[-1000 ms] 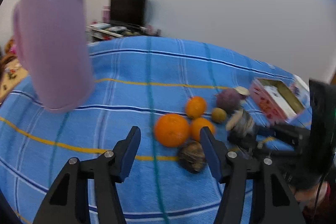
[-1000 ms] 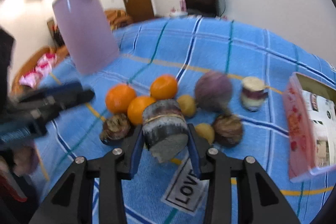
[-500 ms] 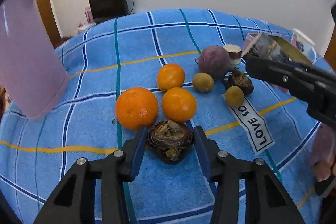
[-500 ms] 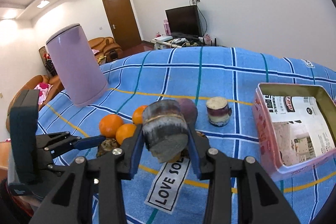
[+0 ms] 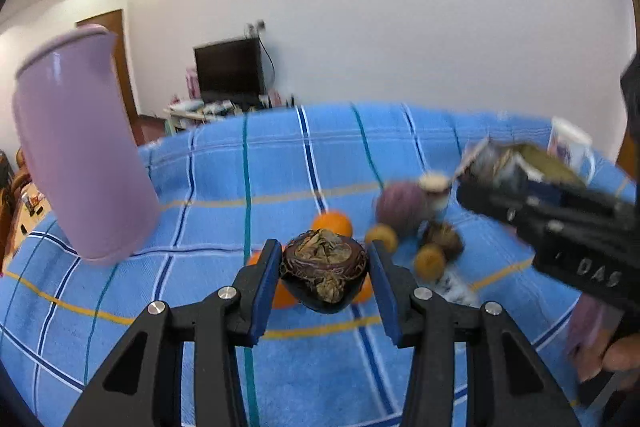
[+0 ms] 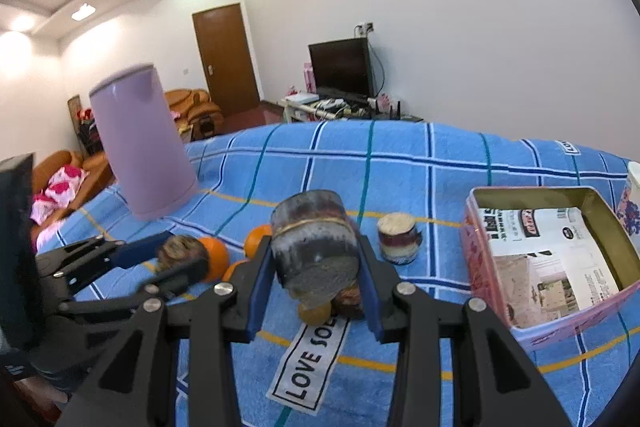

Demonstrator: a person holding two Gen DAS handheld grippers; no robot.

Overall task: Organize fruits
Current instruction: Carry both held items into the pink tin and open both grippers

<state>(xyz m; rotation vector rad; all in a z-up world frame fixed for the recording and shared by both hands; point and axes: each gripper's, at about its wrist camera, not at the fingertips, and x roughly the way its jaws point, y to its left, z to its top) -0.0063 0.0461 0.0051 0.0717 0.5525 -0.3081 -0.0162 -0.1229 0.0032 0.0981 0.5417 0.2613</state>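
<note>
Fruits: oranges (image 5: 332, 223) and other pieces cluster mid-frame on blue checked cloth (image 5: 280, 155). Left gripper (image 5: 323, 269) jaws clamped on dark mangosteen (image 5: 324, 271), raised above cloth. Right gripper (image 6: 316, 261) jaws clamped on grey-brown cylinder (image 6: 314, 247). Pink tin box (image 6: 552, 259) at right, purple jug (image 6: 140, 143) upper left.

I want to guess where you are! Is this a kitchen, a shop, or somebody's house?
Most likely a living room in somebody's house. There is a television by the wall, a sofa near a wooden door, and a blue blanket under the fruit.
</note>
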